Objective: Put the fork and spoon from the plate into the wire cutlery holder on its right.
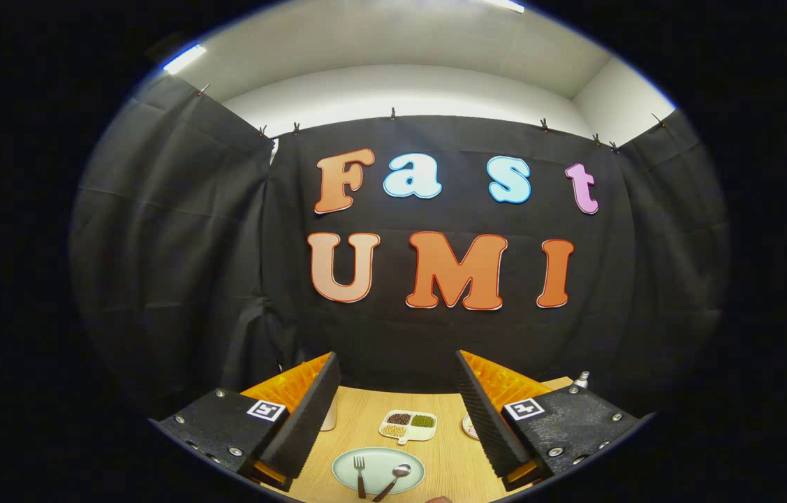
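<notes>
Hovering above the wooden table [449,464], the gripper [396,405] holds its fingers wide apart, gripping nothing. The fork [359,475] and spoon [393,480] lie on the pale plate [344,467] below and between them; a small divided dish [431,432] sits beyond. Black cloth walls the booth.

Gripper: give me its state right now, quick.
Gripper: open, fingers spread wide and holding nothing; the fork and spoon lie on the plate between them.
</notes>
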